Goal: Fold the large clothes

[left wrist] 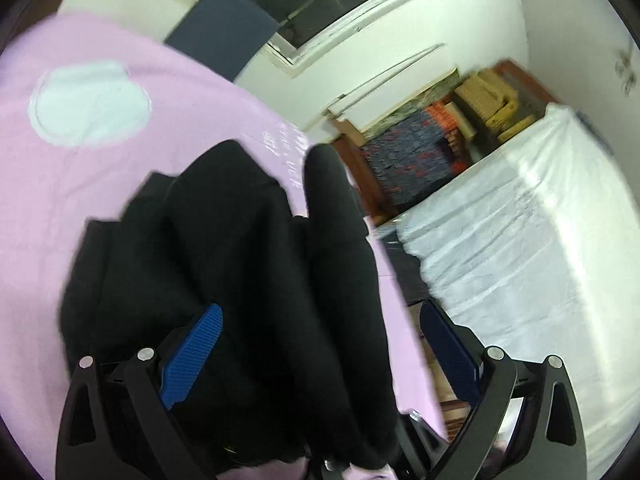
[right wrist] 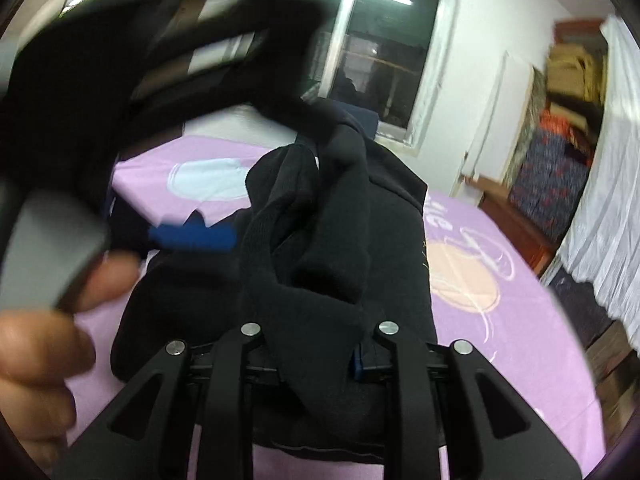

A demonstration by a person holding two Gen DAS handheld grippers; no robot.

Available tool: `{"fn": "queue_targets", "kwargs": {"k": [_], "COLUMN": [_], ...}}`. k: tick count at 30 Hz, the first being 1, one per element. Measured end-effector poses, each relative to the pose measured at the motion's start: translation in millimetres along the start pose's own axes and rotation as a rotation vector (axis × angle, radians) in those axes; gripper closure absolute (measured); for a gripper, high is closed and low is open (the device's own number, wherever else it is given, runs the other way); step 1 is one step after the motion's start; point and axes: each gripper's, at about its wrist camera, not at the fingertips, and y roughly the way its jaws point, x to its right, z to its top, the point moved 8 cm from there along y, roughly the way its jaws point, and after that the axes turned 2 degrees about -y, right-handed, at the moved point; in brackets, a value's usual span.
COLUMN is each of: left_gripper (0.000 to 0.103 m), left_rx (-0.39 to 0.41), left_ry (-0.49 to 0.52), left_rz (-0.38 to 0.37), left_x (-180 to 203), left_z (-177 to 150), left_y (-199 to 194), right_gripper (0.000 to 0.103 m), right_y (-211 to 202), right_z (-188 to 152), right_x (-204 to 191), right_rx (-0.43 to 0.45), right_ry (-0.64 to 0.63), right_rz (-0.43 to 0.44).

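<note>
Gripping: black garment (right wrist: 340, 240) is pinched by right hand-held gripper (right wrist: 316, 360) | left hand-held gripper (left wrist: 320, 344) is held open | soft, floppy, thick; best taken by an edge.

Both grippers are built of black plastic linkage arms with triangular cut-outs, joined by round silver pins. The left gripper (left wrist: 320, 344) is fitted with ribbed blue pads (left wrist: 196, 356) on its fingers; on the right gripper (right wrist: 318, 344) only a blue sliver is seen. A bare hand (right wrist: 40, 360) is seen, blurred, on a grey handle (right wrist: 48, 252).
</note>
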Motion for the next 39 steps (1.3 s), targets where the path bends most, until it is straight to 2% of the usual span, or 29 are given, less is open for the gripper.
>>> {"fn": "queue_targets", "kwargs": {"k": [1, 2, 3, 5, 8, 9, 11, 13, 14, 15, 17, 19, 22, 26, 27, 28, 30, 34, 35, 37, 39], "left_gripper": [0.028, 0.072, 0.079, 0.081, 0.081, 0.081, 0.079, 0.074, 0.068, 0.063, 0.058, 0.057, 0.050, 0.043, 0.041, 0.040, 0.039, 0.037, 0.030, 0.029, 0.030], "left_rx": [-0.019, -0.045, -0.067, -0.037, 0.030, 0.037, 0.012, -0.040, -0.063, -0.079, -0.091, -0.095, -0.102, -0.101, -0.095, -0.088, -0.085, -0.064, -0.042, 0.010, 0.076], "left_ry": [0.009, -0.005, -0.034, -0.018, 0.024, 0.034, 0.033, -0.017, -0.050, -0.065, -0.025, -0.010, -0.008, -0.014, -0.010, -0.001, 0.021, 0.022, 0.028, 0.050, 0.067], "left_rz": [0.002, -0.017, -0.052, -0.055, -0.009, 0.035, 0.109, 0.157, 0.167, 0.182, 0.219, 0.229, 0.215, 0.181, 0.183, 0.192, 0.217, 0.256, 0.304, 0.394, 0.451], "left_x": [-1, -4, -6, -8, -14, -23, -43, -71, -81, -89, -92, -89, -95, -102, -101, -100, -97, -97, -100, -100, -95], "left_z": [-5, -8, -8, -1, 9, 11, 7, 2, 0, -2, -3, -3, -6, -5, -5, -3, -5, -4, -3, 0, 4], "left_y": [5, 10, 12, 0, -27, -34, -33, -23, -15, -11, -3, -2, -10, -17, -19, -21, -22, -31, -37, -50, -68], "right_gripper": [0.081, 0.081, 0.081, 0.082, 0.082, 0.082, 0.082, 0.081, 0.081, 0.080, 0.077, 0.076, 0.071, 0.058, 0.051, 0.049, 0.022, 0.021, 0.022, 0.024, 0.033], "right_y": [-2, -5, -8, -10, -13, -16, -16, -1, 5, 11, 22, 26, 25, 14, 8, -2, -18, -56, -65, -81, -87], "right_z": [-2, -3, -3, -1, 16, 25, 34, 30, 26, 20, 7, 0, -1, -6, -7, -9, -13, -23, -26, -20, -10], "right_x": [-5, -10, -13, -19, -27, -32, -47, -67, -73, -81, -97, -104, -104, -101, -102, -102, -101, -88, -82, -57, -27], "right_rx": [0.007, 0.017, 0.027, 0.025, 0.022, 0.029, 0.020, -0.041, -0.061, -0.081, -0.109, -0.111, -0.111, -0.083, -0.072, -0.053, -0.013, 0.064, 0.073, 0.090, 0.112], "right_ry": [-0.019, -0.037, -0.057, -0.057, -0.029, -0.025, -0.030, -0.027, -0.025, -0.035, -0.092, -0.122, -0.148, -0.200, -0.209, -0.228, -0.263, -0.310, -0.295, -0.205, -0.110], "right_rz": [0.006, 0.006, 0.003, 0.032, 0.116, 0.151, 0.203, 0.279, 0.295, 0.296, 0.260, 0.232, 0.236, 0.232, 0.236, 0.243, 0.243, 0.270, 0.281, 0.338, 0.384]}}
